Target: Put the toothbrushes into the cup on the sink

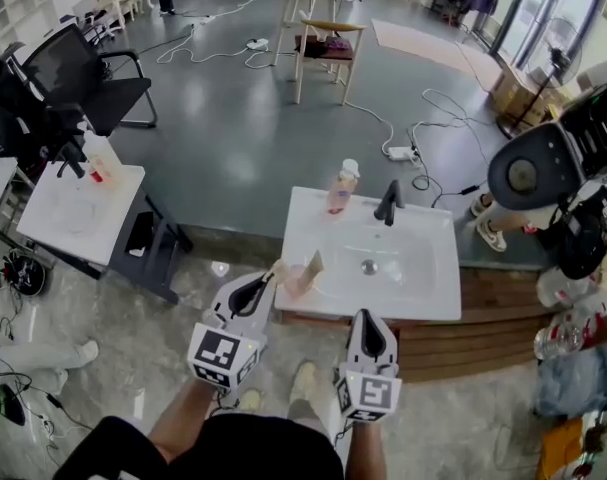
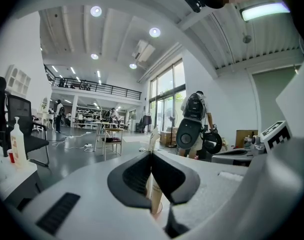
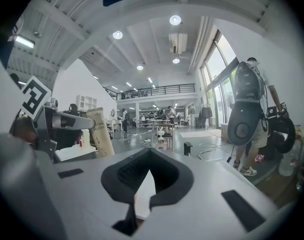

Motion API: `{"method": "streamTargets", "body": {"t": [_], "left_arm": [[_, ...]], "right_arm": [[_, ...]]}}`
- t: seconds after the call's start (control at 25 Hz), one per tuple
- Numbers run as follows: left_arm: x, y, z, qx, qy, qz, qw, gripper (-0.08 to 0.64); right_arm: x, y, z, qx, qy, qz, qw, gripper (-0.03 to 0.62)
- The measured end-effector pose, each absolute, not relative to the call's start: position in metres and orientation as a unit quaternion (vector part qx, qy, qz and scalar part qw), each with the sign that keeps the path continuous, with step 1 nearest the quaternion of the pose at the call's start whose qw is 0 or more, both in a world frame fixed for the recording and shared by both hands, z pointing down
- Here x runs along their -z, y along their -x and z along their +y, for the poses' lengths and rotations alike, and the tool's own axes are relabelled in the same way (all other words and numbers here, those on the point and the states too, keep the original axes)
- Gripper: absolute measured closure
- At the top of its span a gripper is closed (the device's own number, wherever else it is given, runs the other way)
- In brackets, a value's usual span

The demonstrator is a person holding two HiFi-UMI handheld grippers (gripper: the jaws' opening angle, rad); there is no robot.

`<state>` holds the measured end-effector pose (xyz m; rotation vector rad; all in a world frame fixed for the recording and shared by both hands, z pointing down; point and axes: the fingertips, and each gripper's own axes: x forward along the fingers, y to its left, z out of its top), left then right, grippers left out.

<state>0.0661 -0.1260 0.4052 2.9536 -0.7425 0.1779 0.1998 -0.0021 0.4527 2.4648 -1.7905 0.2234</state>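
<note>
- Person is wearing a black top [image 1: 218, 453] and pale shoes [image 1: 303, 380].
- Light grey shells are covering the left tool [image 1: 268, 280] and right tool [image 1: 367, 316], with black ribbed faces lining the jaws.
- Each is carrying a cube [image 1: 223, 356] with black-and-white square markers.

No legible txt. Dark print on toothbrush pack [image 3: 100, 132], approx 9 o'clock in right gripper view: too blurred to read.

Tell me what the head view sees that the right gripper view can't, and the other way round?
Only the head view shows the pink cup, the drain and the person's shoe. Only the right gripper view shows the ceiling lights and upstairs railing. Both show the toothbrush box, the left claw and a bystander's round grey backpack.
</note>
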Motion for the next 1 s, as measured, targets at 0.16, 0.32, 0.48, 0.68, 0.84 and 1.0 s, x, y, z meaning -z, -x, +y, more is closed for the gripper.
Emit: {"method": "streamTargets", "body": {"t": [0.16,0.32,0.48,0.68,0.84,1.0], "left_arm": [[-0.417,-0.082,-0.134,-0.063,-0.967,-0.242,0.051,0.555],[-0.432,-0.095,-0.142,-0.071,-0.966,-0.243,0.06,0.555],[-0.45,-0.106,-0.147,-0.084,-0.963,-0.246,0.068,0.557],[-0.472,-0.115,-0.153,-0.103,-0.959,-0.252,0.081,0.555],[-0.489,-0.119,-0.157,-0.114,-0.955,-0.258,0.091,0.555],[-0.504,-0.122,-0.16,-0.123,-0.951,-0.264,0.104,0.555]], "right_arm": [[-0.46,-0.213,-0.001,-0.082,-0.808,-0.582,0.046,0.594],[-0.469,-0.224,-0.004,-0.089,-0.807,-0.581,0.05,0.594],[-0.482,-0.233,-0.007,-0.099,-0.804,-0.583,0.055,0.594],[-0.493,-0.241,-0.012,-0.124,-0.801,-0.582,0.065,0.594],[-0.508,-0.246,-0.016,-0.124,-0.794,-0.593,0.059,0.594],[-0.52,-0.25,-0.02,-0.138,-0.788,-0.597,0.064,0.594]]}}
